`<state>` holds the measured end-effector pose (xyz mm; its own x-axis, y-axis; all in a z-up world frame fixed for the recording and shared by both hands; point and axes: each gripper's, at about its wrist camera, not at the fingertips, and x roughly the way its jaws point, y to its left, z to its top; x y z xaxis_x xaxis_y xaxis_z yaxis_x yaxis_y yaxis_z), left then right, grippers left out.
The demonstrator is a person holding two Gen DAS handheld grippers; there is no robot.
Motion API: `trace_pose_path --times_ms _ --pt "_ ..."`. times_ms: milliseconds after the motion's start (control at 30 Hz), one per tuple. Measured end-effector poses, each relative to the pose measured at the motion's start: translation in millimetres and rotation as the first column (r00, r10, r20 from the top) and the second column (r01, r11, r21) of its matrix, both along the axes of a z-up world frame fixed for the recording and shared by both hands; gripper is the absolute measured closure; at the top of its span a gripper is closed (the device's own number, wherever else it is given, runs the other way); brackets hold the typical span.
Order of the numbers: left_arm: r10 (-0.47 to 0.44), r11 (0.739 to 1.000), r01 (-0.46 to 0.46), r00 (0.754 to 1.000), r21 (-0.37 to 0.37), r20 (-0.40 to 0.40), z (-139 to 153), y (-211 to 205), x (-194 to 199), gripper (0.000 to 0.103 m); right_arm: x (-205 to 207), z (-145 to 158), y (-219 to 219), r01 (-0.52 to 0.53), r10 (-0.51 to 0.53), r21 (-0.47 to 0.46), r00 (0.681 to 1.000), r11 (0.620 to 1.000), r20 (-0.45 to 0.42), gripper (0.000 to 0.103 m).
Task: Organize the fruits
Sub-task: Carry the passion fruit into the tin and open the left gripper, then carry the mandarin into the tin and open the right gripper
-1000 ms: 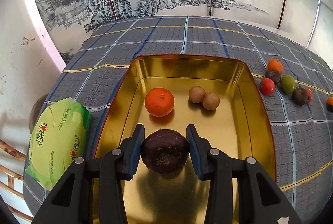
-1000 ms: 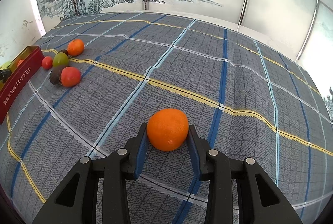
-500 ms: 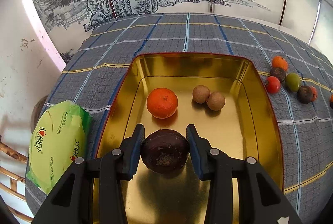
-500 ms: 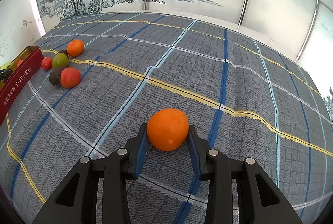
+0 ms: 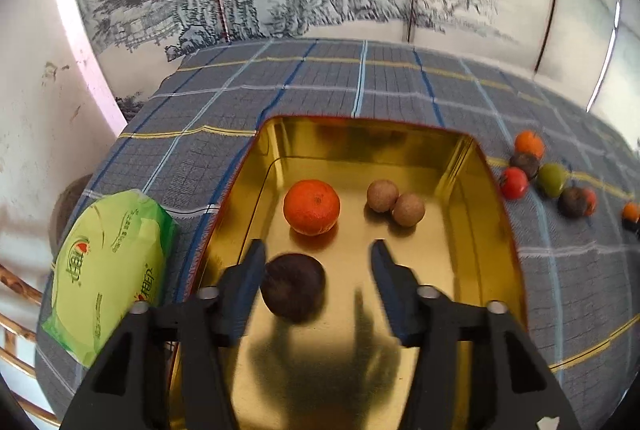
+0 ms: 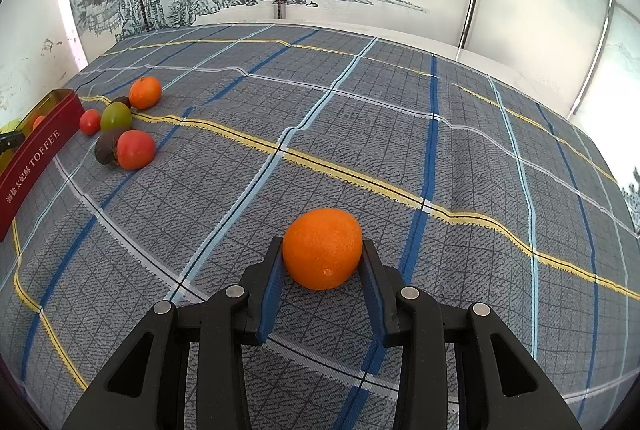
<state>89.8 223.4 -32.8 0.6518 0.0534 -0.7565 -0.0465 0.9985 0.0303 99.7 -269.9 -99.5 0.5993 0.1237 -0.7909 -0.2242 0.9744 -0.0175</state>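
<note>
In the left wrist view my left gripper (image 5: 318, 250) is open over the gold tin (image 5: 496, 230). A dark purple fruit (image 5: 294, 286) lies on the tin floor beside the left finger. An orange (image 5: 312, 206) and two brown longans (image 5: 394, 202) also lie in the tin. In the right wrist view my right gripper (image 6: 322, 250) is shut on an orange (image 6: 322, 248) just above the plaid tablecloth. The tin's red side (image 6: 32, 158) shows at far left.
A cluster of loose fruits lies on the cloth by the tin: an orange (image 6: 145, 92), a green fruit (image 6: 116, 116), red tomatoes (image 6: 136, 149) and a dark fruit (image 6: 105, 150). A green tissue pack (image 5: 104, 270) lies left of the tin. Painted screens stand behind.
My left gripper has opened and let go of the dark purple fruit, which now rests in the tin. The right gripper still holds its orange, barely moved.
</note>
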Motion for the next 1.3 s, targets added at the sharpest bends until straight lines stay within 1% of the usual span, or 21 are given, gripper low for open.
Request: trace_pose_path --times_ms 100,233,267,300,367,467,667,833,967,1133,1233,1300 --pt "0.021 0.999 -0.02 0.999 -0.031 0.04 7.0 1.2 -9.4 0.042 0.4 0.2 -1.5 0.0 0.0 0.001 1.0 1.0 0.0 0.065" --pt "0.048 0.998 -0.045 0.996 -0.045 0.074 15.6 -1.4 -21.8 0.037 0.5 -0.1 -0.6 0.003 -0.003 0.002 1.0 1.0 -0.003 0.065" --pt "0.052 0.998 -0.048 0.995 -0.05 0.081 18.1 -2.7 -25.0 0.033 0.9 0.2 -0.6 0.006 -0.006 0.002 1.0 1.0 -0.007 0.066" --pt "0.065 0.997 -0.062 0.994 -0.046 0.088 21.0 -4.3 -29.6 0.026 1.5 0.7 -0.2 0.007 -0.007 0.001 1.0 1.0 -0.012 0.066" --pt "0.081 0.996 -0.077 0.99 -0.035 0.117 26.9 -7.2 -37.4 0.023 2.2 2.0 4.3 0.002 -0.001 0.01 1.0 1.0 -0.02 0.066" --pt "0.099 0.995 -0.096 0.985 -0.023 0.139 33.5 -10.7 -44.7 0.016 -1.0 8.6 16.7 -0.028 0.028 0.016 0.999 0.999 -0.016 0.066" --pt "0.117 0.993 -0.117 0.977 -0.008 0.177 43.1 -13.1 -58.7 0.012 -5.2 36.0 62.4 -0.13 0.129 0.067 0.991 0.989 0.024 0.066" --pt "0.138 0.99 -0.139 0.971 -0.01 0.195 45.3 -9.4 -67.7 0.009 -11.5 65.0 130.9 -0.282 0.276 0.076 0.958 0.956 0.081 0.066" --pt "0.152 0.988 -0.151 0.968 -0.022 0.2 44.9 -5.1 -73.5 0.007 -15.1 85.5 191.9 -0.409 0.399 0.101 0.91 0.907 0.112 0.066" --pt "0.17 0.985 -0.172 0.961 -0.009 0.216 44.8 0.7 -80.7 0.004 -19.4 94.0 255.9 -0.518 0.506 0.111 0.854 0.848 0.121 0.066" --pt "0.182 0.983 -0.184 0.958 -0.009 0.222 44.6 5.5 -84.4 0.002 -20.8 91.7 293.4 -0.571 0.561 0.115 0.821 0.813 0.108 0.066" --pt "0.196 0.98 -0.199 0.953 -0.008 0.23 44.7 9.1 -87.1 0.001 -20.5 88.1 310.9 -0.592 0.584 0.113 0.806 0.798 0.097 0.066"
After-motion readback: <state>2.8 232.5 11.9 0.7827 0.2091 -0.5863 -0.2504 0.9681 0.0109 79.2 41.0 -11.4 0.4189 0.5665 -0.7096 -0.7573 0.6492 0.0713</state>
